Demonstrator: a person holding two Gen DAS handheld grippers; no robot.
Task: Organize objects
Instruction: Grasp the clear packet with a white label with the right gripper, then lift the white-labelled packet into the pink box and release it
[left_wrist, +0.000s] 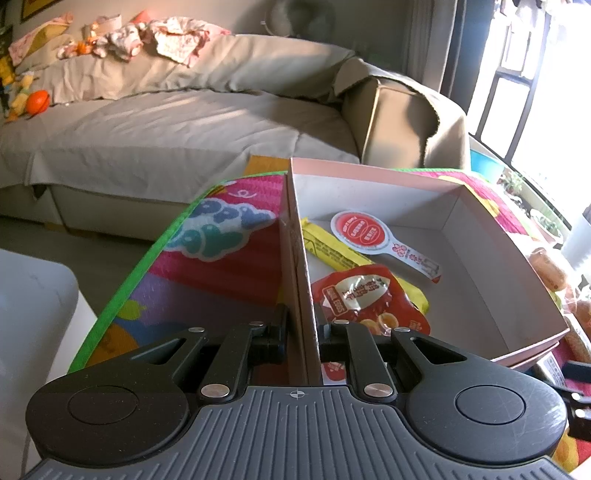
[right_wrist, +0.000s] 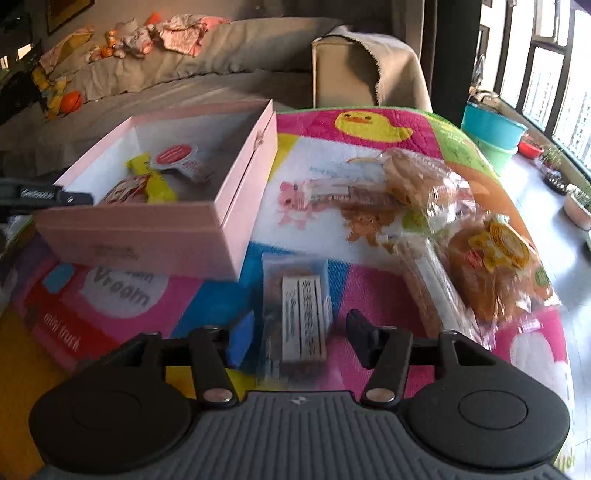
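The pink box (right_wrist: 147, 232) holds a red snack packet (left_wrist: 365, 299), a yellow bar (left_wrist: 332, 251) and a round-headed sachet (left_wrist: 364, 230). The left hand-held gripper (left_wrist: 301, 325) clamps the box's wall; the right hand-held gripper (right_wrist: 301, 332) is spread wide over a clear packet (right_wrist: 295, 295).

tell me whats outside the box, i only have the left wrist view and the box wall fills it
Observer: The right wrist view shows a clear packet with a white label lying on the mat, between the open fingers of the right tool.
Operator: any more snacks left out
Observer: Yes, two bagged breads, one farther off and one with a yellow sticker nearer, both to the right of the pink box.
Operator: is my left tool visible from there
Observer: Only a dark part of it at the box's left wall.
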